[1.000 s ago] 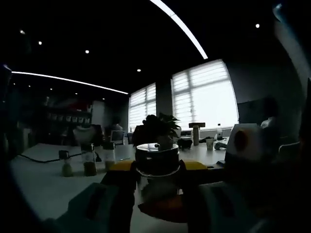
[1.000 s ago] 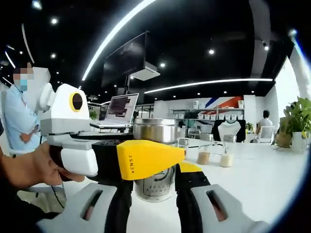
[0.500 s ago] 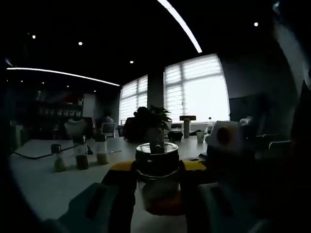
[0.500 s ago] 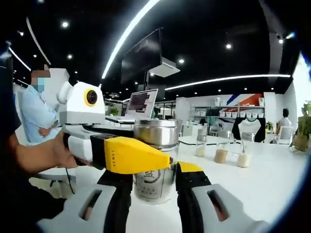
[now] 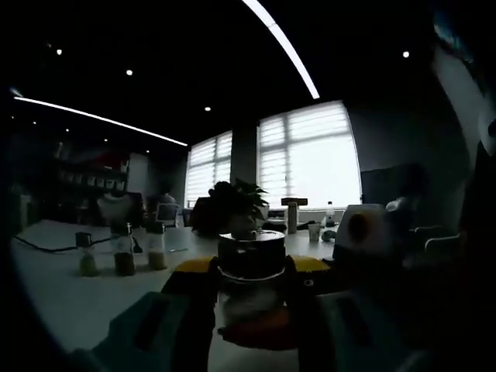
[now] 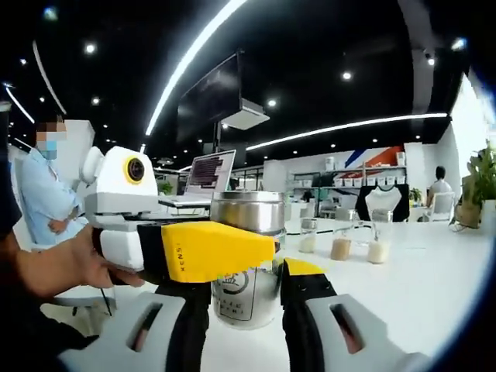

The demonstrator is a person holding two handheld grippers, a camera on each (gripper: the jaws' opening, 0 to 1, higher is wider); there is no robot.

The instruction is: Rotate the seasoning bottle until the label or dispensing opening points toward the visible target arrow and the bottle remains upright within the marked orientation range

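Standing bottle: we see the seasoning bottle (image 6: 246, 260) upright on the white table (image 6: 418, 294), steel lid on top, a printed round mark on its pale body facing the right gripper view; in the dim left gripper view the same seasoning bottle (image 5: 250, 279) sits at centre.
Right gripper: our right gripper (image 6: 246, 310) has its black, yellow-tipped jaws on either side of the bottle's lower body, close against it; we cannot tell whether they press it or merely flank it.
Left gripper: in the right gripper view the left gripper (image 6: 213, 252) comes in from 9 o'clock, its yellow jaw lying across the front of the bottle just under the lid, so it appears clamped on the bottle; in its own view the left gripper (image 5: 249, 288) has jaws hugging both sides of the bottle.
Hand: a hand (image 6: 54, 267) at 9 o'clock grasps the left gripper's white body.
Far jars: three small spice jars (image 6: 339, 242) stand in a row at 2 o'clock of the bottle, well apart from it; in the left gripper view those spice jars (image 5: 118, 254) are at 9 o'clock.
Background: a laptop (image 6: 203, 180) stands open behind the bottle at 11 o'clock; a potted plant (image 5: 234, 209) rises beyond the lid against bright windows (image 5: 310, 167).
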